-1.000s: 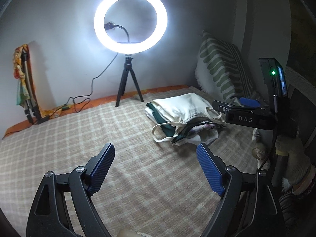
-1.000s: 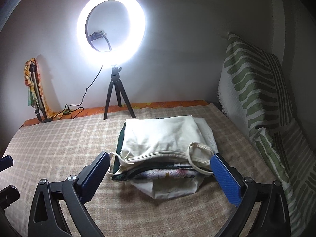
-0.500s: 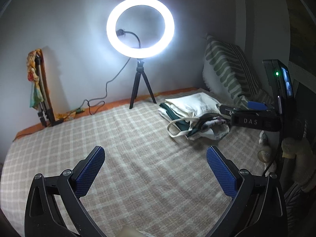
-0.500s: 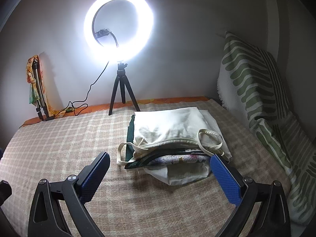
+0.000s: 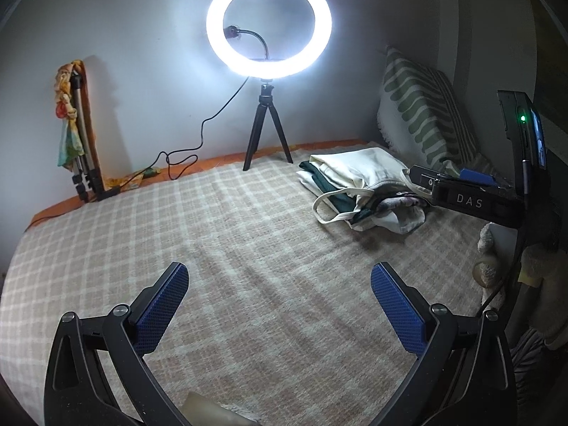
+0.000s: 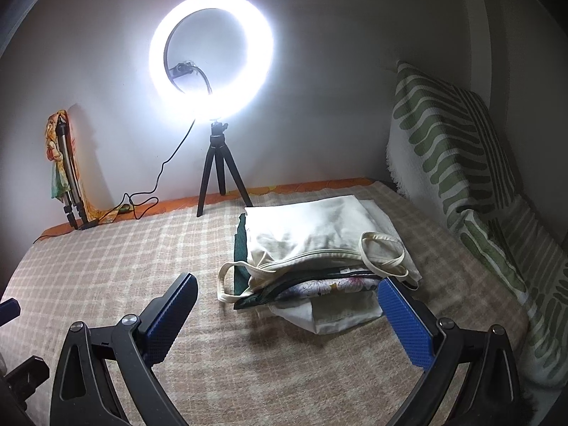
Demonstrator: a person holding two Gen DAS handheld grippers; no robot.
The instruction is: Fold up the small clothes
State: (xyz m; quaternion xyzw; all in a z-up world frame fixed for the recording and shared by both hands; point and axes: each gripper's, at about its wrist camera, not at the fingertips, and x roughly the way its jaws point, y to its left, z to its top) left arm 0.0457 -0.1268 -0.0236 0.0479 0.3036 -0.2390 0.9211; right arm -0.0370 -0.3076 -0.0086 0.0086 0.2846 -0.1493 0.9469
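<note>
Both grippers spread wide, empty, above a checked bedcover (image 5: 248, 248).
The cream tote bag (image 6: 312, 238) tops a clothes pile (image 6: 319, 287); left gripper (image 5: 280, 301) and right gripper (image 6: 294, 312) hold nothing; the bag's contents cannot be told.

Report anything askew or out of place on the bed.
The clothes pile is untidy: a cream strap loops out over the blanket, and a floral piece pokes from the front edge.
</note>
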